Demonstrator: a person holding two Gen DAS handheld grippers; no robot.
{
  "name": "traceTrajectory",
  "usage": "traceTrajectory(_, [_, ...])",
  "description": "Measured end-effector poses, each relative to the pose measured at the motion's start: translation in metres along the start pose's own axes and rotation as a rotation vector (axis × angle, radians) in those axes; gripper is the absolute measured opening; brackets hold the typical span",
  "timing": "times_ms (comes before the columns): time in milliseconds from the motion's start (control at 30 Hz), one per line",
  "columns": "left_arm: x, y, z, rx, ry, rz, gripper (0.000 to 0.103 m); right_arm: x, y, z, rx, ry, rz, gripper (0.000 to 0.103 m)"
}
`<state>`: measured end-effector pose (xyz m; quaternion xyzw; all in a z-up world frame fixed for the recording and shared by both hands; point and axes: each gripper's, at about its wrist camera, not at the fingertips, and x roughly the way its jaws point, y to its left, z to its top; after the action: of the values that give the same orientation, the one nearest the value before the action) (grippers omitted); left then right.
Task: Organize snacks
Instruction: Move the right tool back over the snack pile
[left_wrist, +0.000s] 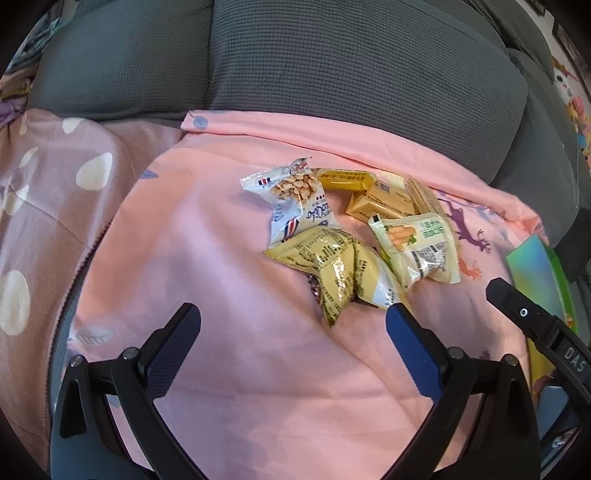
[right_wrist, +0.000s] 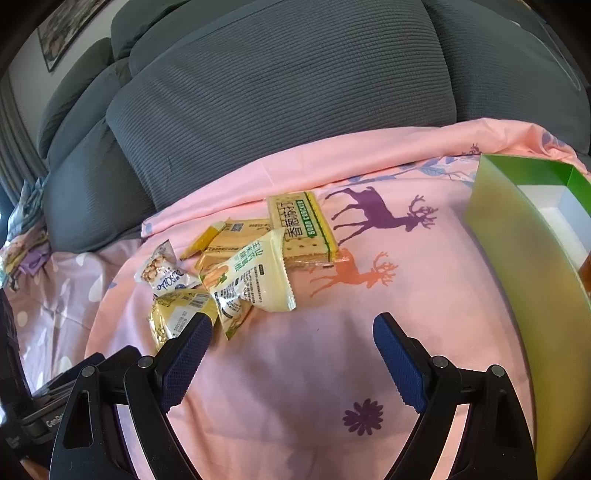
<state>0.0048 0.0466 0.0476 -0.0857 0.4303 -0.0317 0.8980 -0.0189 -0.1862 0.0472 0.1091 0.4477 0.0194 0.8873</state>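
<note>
Picking snacks one by one: spread right hand-held gripper (right_wrist: 291, 350) toward cracker pack (right_wrist: 303, 229) on pink blanket (right_wrist: 424, 302), then green box (right_wrist: 517, 236); left hand-held gripper (left_wrist: 293, 334) spread, nearest crinkly yellow packet (left_wrist: 332, 269).

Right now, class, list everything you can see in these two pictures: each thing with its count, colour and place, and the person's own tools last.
Peanut packet: one, white, far-left of the snack pile.
Yellow packets: two or so, pale yellow, front of the pile.
Corn stick packet: one, cream and green, right of the pile.
Cracker pack: one, yellow-green, back right of the pile.
Small boxes: about two, golden, back of the pile.
Box: one, green outside, white inside, right of the pile.
Sheet: pink, deer print, under everything.
Cushions: grey, behind.
Left hand-held gripper: open, empty.
Right hand-held gripper: open, empty.
</note>
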Motion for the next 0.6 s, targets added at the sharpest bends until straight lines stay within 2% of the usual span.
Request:
traceTrajectory(300, [-0.002,0.011,0.005,-0.027,0.006,0.009,0.101,0.008,0.010,0.001,0.007,0.034,-0.045,0.089])
traceTrajectory(367, [0.000,0.016,0.007,-0.025,0.029,0.014,0.100,0.012,0.015,0.003,-0.001,0.051,-0.049,0.089])
traceTrajectory(533, [0.004,0.036,0.011,-0.098,0.060,0.043,0.096,0.010,0.029,0.028,-0.069,0.051,-0.126,0.089])
traceTrajectory(600, [0.002,0.039,0.013,-0.102,0.053,0.049,0.095,0.010,0.035,0.041,-0.080,0.054,-0.115,0.089])
